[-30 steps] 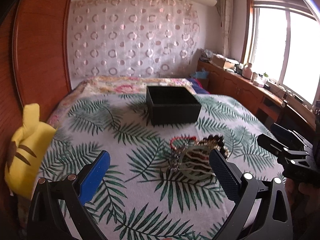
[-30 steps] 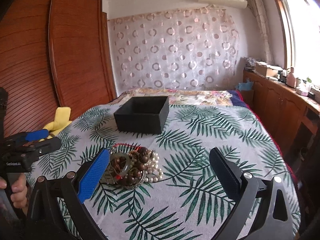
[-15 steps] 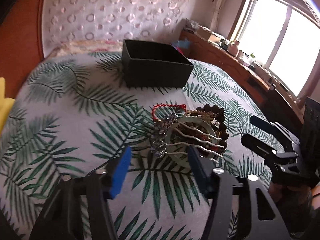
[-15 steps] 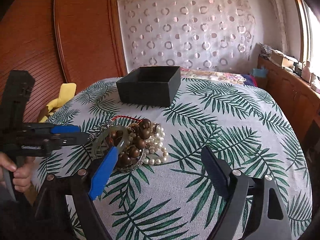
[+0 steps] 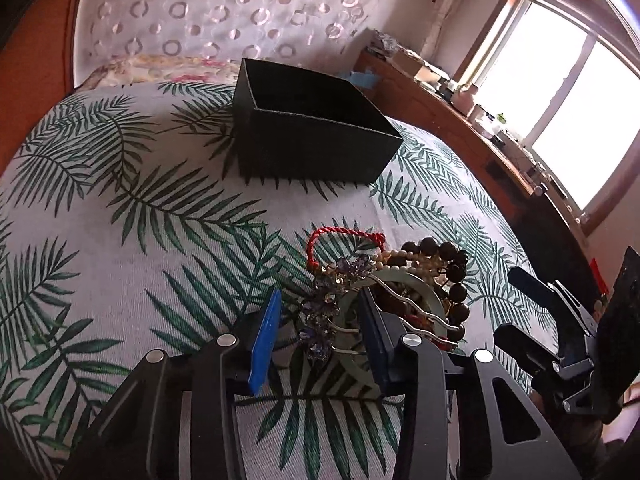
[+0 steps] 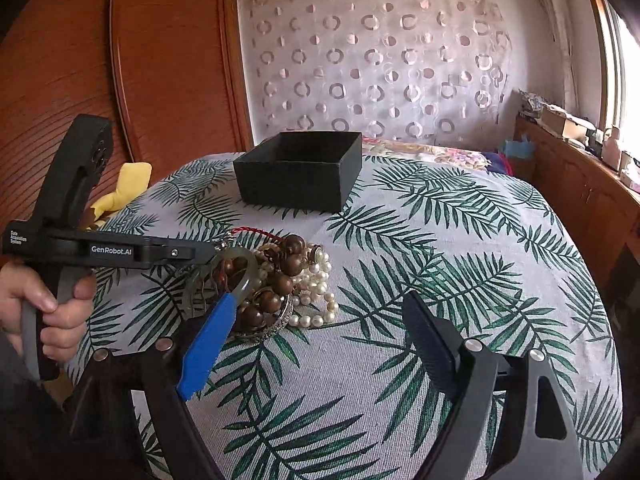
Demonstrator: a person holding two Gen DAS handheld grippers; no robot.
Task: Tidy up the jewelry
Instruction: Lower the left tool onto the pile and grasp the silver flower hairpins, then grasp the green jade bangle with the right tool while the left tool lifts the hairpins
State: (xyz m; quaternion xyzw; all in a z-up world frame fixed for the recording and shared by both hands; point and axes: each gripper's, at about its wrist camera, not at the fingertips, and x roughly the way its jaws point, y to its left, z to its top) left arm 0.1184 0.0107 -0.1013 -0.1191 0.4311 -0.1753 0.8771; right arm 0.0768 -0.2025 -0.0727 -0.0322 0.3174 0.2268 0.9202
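Note:
A pile of jewelry (image 5: 400,288) lies on the leaf-print bed cover: a silver hair comb with purple crystals (image 5: 324,312), a pale green bangle (image 6: 244,276), brown wooden beads (image 6: 280,276), white pearls (image 6: 316,284) and a red cord (image 5: 340,236). My left gripper (image 5: 316,336) is low over the pile, its jaws partly closed around the crystal end of the comb and the bangle's rim; whether they touch is unclear. It also shows in the right wrist view (image 6: 216,254). My right gripper (image 6: 312,340) is open and empty, just right of the pile. An open black box (image 5: 308,136) stands behind.
A yellow plush toy (image 6: 120,192) lies at the bed's left edge by the wooden headboard (image 6: 80,60). A wooden cabinet (image 5: 460,120) with small items runs along the right wall under the window. The bed cover (image 6: 460,240) stretches right of the pile.
My left gripper has dropped down and forward onto the pile and its jaws have narrowed around the comb. My right gripper has moved closer to the pile and stays wide open.

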